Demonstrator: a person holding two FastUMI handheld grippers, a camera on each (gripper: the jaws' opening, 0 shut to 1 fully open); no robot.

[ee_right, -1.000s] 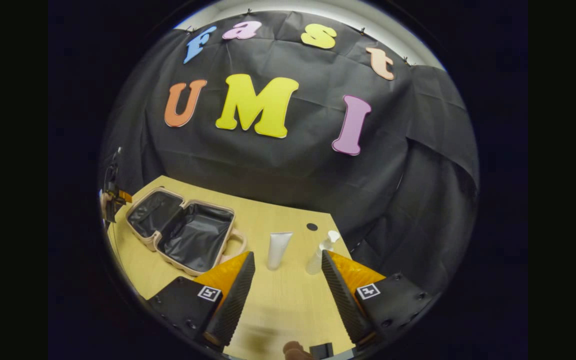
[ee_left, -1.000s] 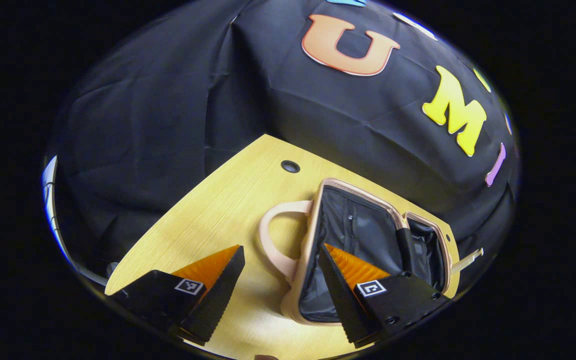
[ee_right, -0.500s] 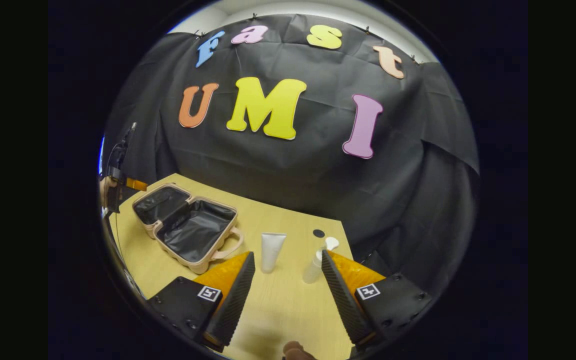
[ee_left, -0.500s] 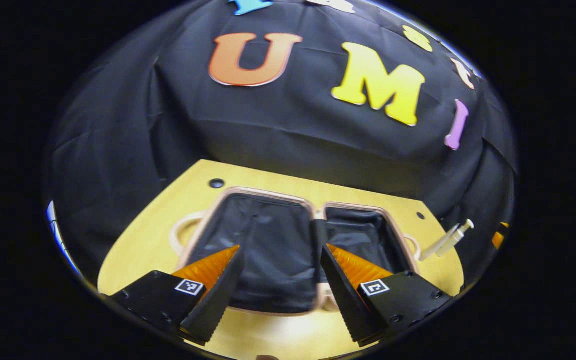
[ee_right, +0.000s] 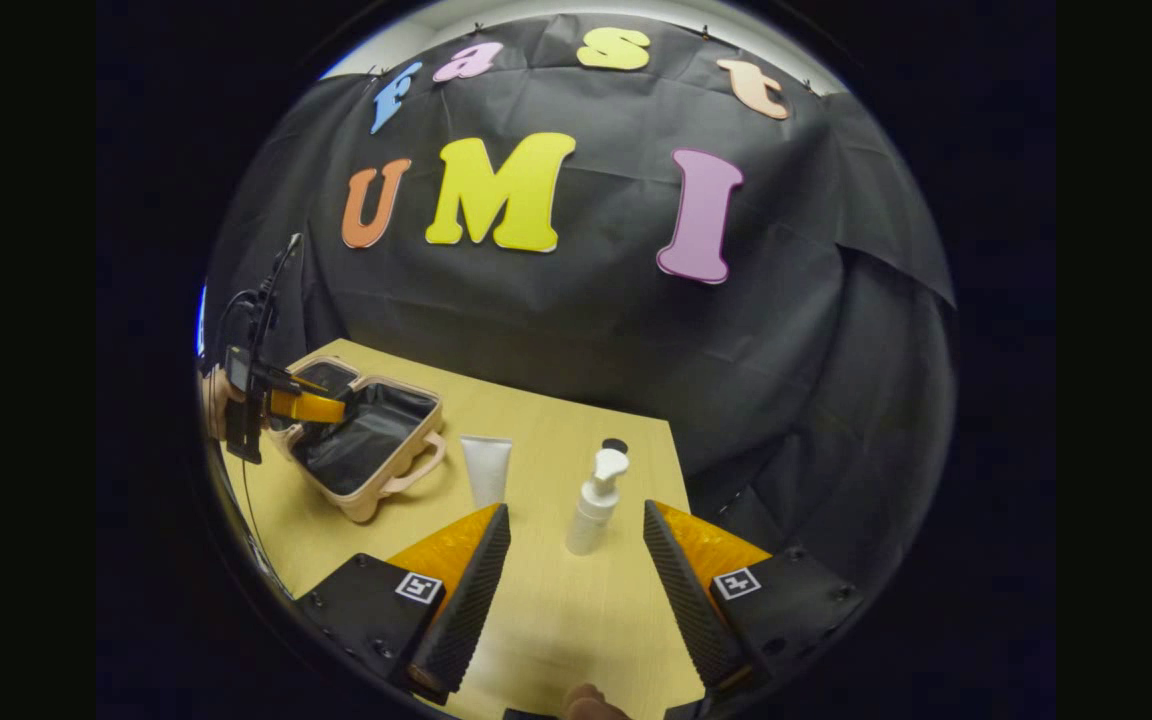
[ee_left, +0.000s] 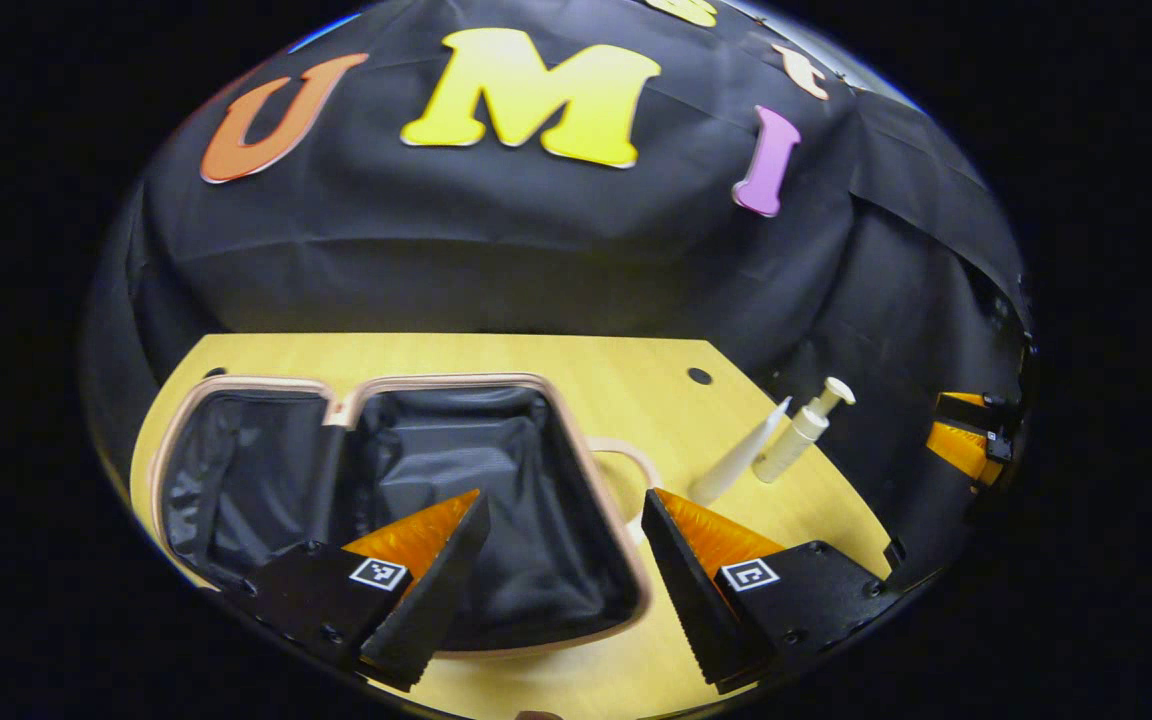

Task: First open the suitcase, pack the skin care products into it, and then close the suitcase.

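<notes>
Pink-shelled and lined with dark fabric, the suitcase [ee_left: 386,480] is laid fully open on the wooden table [ee_right: 556,620], both halves flat with the hollow sides up, so that things can be dropped in from above. The opening step is judged to be done; nothing is seen inside yet.

To the right of the suitcase, on its handle side, a white tube [ee_right: 487,468] is stood on its cap, and farther right a white pump bottle [ee_right: 596,513] is stood upright. Both are kept apart from the suitcase and from each other, probably so that each one can be taken alone.

The left gripper [ee_left: 561,560] is held over the suitcase's near edge, its jaws spread wide and grasping nothing. The right gripper [ee_right: 571,570] is held near the pump bottle, which is seen between its two fingers but farther away; its jaws are also released and empty. It is judged that the bottle is meant to be taken first.
</notes>
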